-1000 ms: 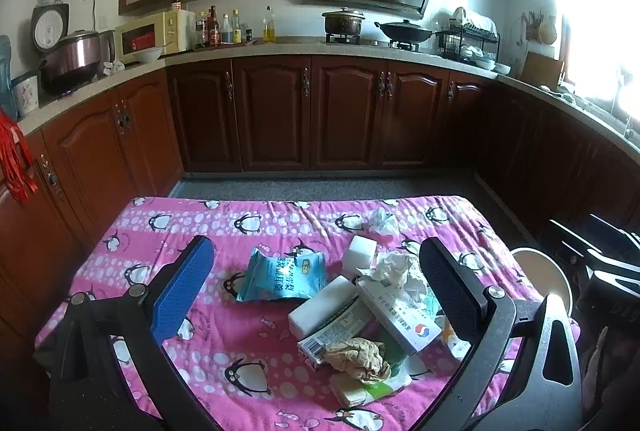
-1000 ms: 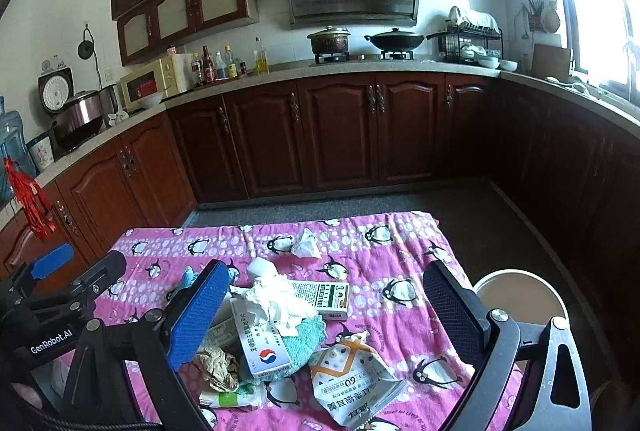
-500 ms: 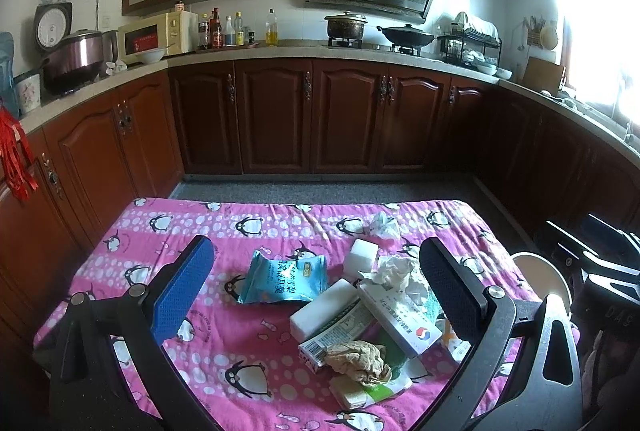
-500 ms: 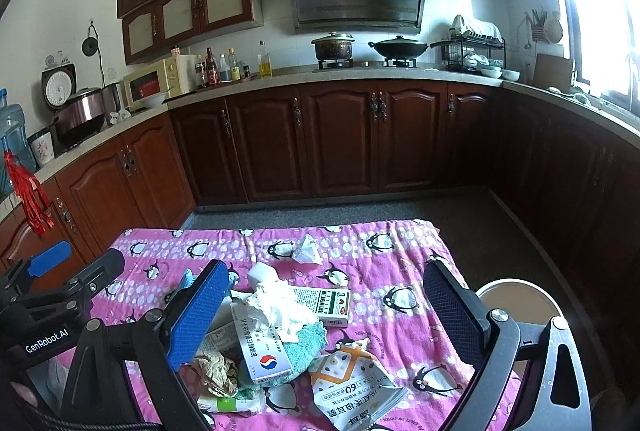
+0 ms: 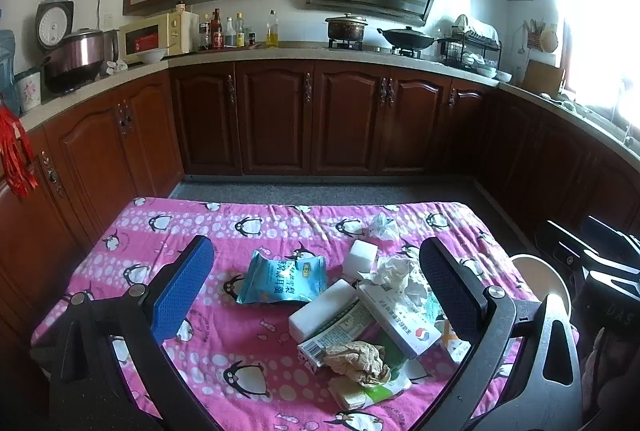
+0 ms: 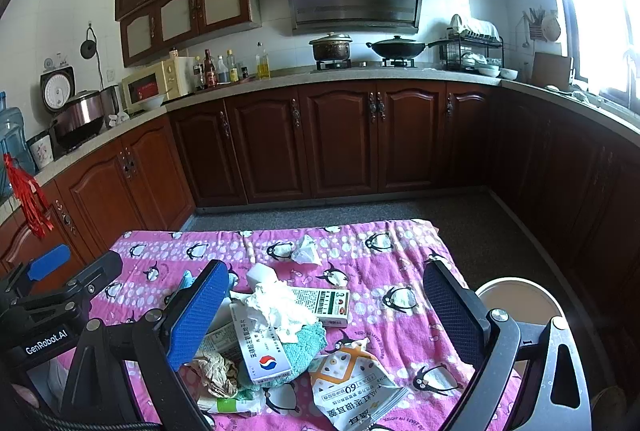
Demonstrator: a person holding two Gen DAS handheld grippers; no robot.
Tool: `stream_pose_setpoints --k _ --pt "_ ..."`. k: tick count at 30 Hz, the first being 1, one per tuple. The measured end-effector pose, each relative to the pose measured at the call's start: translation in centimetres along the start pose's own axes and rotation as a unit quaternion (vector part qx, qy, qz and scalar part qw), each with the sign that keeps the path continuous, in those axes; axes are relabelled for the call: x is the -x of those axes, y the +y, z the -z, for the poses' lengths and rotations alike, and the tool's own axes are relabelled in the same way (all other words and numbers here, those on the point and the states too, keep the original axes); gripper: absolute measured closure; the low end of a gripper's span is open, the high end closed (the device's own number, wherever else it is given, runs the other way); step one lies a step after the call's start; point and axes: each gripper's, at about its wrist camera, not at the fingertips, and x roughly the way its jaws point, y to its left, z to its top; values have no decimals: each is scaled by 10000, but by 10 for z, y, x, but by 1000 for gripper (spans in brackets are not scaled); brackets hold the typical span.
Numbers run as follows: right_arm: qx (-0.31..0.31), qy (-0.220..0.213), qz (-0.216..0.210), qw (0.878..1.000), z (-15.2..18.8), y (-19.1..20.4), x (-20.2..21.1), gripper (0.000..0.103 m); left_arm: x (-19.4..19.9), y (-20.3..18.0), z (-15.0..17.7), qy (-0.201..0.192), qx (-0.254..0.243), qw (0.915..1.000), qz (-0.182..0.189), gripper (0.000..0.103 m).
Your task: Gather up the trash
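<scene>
Trash sitting in a heap on the pink penguin tablecloth, bunched toward the right side of the table, nearer the front edge than the far one. Blue snack bag lying flat at the pile's left edge, white foam block just behind, crumpled white tissue resting on a long white carton. Brown crumpled paper ball sitting at the front of the heap on a green-and-white wrapper. Teal cloth peeking out under the carton, orange-and-white packet lying toward the front right corner, small printed box just behind the tissue. One lone tissue wad sitting apart near the far edge.

Left gripper hovering over the pile, tongs spread wide, nothing pinched. Right gripper hanging over the same heap, also spread wide, holding nothing. White bin standing on the floor just beside the table's right edge. Dark wooden cabinets and a stove with pots showing beyond.
</scene>
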Motion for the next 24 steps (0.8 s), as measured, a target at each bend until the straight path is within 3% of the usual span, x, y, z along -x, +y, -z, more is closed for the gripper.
stream_pose_setpoints --k 24 --pt "-13 -6 13 10000 1 -2 0 6 4 -2 4 -74 22 10000 17 1"
